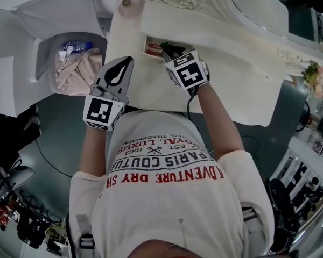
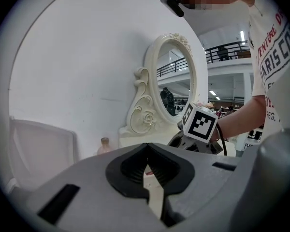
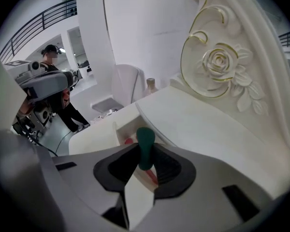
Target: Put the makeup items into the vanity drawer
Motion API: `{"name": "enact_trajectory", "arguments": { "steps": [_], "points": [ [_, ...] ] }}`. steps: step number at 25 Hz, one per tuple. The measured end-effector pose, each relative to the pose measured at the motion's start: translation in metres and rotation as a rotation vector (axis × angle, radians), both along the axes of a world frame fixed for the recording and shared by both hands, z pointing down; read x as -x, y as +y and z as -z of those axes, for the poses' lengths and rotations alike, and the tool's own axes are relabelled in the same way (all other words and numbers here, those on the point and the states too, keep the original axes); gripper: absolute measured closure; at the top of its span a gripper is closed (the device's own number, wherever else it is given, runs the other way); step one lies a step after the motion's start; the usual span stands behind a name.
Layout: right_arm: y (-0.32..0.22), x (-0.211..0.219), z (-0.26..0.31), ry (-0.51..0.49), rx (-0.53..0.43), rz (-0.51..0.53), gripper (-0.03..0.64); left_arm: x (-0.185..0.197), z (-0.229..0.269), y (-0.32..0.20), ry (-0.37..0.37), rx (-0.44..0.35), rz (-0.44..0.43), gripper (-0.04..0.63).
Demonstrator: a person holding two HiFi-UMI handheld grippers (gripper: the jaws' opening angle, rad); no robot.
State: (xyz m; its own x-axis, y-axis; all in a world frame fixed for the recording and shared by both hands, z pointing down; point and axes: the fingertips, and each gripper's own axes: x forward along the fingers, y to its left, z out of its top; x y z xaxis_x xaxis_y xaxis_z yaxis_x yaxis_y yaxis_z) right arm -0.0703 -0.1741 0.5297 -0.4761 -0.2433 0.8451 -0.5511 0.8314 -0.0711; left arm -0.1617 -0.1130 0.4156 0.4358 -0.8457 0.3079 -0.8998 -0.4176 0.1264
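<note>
The white vanity's drawer stands open, with red items lying inside. My right gripper hangs over it, shut on a dark green makeup stick. In the right gripper view the stick pokes out between the pads of the right gripper, above the drawer's wall and a red item. My left gripper hovers to the left over the vanity's front edge, shut and empty. The left gripper looks level toward the mirror.
An oval mirror with a carved rose frame rises at the back of the vanity top. A small bottle stands at its back left corner. A white bin holding cloth sits left of the vanity. Flowers are at right.
</note>
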Motion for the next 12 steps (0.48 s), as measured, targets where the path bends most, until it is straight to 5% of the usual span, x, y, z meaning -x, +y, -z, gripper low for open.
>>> {"name": "enact_trajectory", "arguments": {
  "steps": [4,12],
  "points": [
    [0.002,0.01,-0.006,0.001,0.021,0.012,0.453,0.01,-0.004,0.0,-0.003,0.011,0.015,0.588],
    [0.002,0.002,0.002,-0.011,0.028,-0.021,0.428,0.007,0.002,-0.006,-0.003,-0.011,0.0,0.588]
  ]
}}
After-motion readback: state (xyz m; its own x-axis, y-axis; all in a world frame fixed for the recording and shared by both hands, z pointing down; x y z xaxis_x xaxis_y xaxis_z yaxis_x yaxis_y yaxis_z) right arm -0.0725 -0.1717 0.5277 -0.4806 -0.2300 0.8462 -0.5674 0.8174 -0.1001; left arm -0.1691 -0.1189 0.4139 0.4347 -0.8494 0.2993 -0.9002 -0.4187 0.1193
